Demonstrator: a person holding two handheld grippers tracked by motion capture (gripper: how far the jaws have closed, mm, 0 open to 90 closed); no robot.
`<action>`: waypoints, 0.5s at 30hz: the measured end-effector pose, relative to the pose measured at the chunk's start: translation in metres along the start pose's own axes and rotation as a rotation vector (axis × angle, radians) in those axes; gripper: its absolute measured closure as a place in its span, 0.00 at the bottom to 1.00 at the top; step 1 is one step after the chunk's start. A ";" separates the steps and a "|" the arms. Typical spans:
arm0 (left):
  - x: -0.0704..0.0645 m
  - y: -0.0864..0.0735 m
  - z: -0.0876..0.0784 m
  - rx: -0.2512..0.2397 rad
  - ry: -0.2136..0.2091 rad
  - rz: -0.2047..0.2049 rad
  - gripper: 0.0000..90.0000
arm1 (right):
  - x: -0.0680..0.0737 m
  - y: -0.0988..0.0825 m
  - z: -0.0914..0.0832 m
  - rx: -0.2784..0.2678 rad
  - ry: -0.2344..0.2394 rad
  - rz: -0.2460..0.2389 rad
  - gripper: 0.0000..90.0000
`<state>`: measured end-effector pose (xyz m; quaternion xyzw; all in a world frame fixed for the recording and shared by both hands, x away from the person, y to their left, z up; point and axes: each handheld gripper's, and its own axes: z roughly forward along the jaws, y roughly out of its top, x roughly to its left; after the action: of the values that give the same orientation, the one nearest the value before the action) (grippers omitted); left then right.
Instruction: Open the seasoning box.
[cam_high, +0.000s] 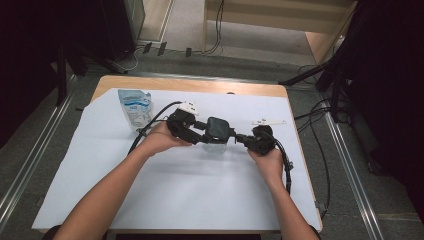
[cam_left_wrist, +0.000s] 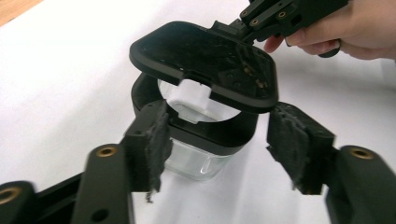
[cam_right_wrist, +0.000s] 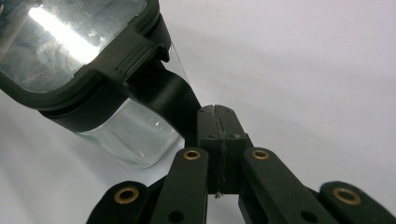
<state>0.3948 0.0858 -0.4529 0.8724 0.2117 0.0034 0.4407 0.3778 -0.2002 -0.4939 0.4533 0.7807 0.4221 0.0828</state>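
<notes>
1. The glass jar (cam_high: 217, 145) stands mid-bench (cam_high: 190, 190) on the white sheet (cam_high: 100, 150), its black lid (cam_left_wrist: 205, 65) tipped up.
2. Your right gripper (cam_right_wrist: 219, 140) has its fingers pressed flat together, pinching the lid's tab (cam_right_wrist: 180, 105) at the jar's edge.
3. Your left gripper (cam_left_wrist: 217, 140) has its fingers partly open on either side of the jar's black collar (cam_left_wrist: 205, 130); one pad (cam_left_wrist: 156, 144) is against it, the other stands clear.
4. A pouch (cam_high: 134, 107) lies well apart, at the far left.

Overhead forward-down view; two close gripper views sharing the jar (cam_left_wrist: 205, 135).
</notes>
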 end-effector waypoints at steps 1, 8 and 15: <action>0.000 0.002 -0.001 0.013 -0.003 -0.004 0.50 | 0.000 0.000 0.000 -0.001 0.002 0.001 1.00; 0.001 0.012 -0.006 0.015 -0.001 -0.017 0.68 | 0.001 0.001 0.001 0.003 0.003 -0.008 1.00; -0.001 0.018 -0.005 -0.010 -0.021 -0.016 0.90 | 0.000 0.000 0.002 -0.002 0.008 0.003 1.00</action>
<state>0.3989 0.0802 -0.4358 0.8685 0.2139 -0.0082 0.4471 0.3788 -0.1988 -0.4946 0.4526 0.7800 0.4249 0.0794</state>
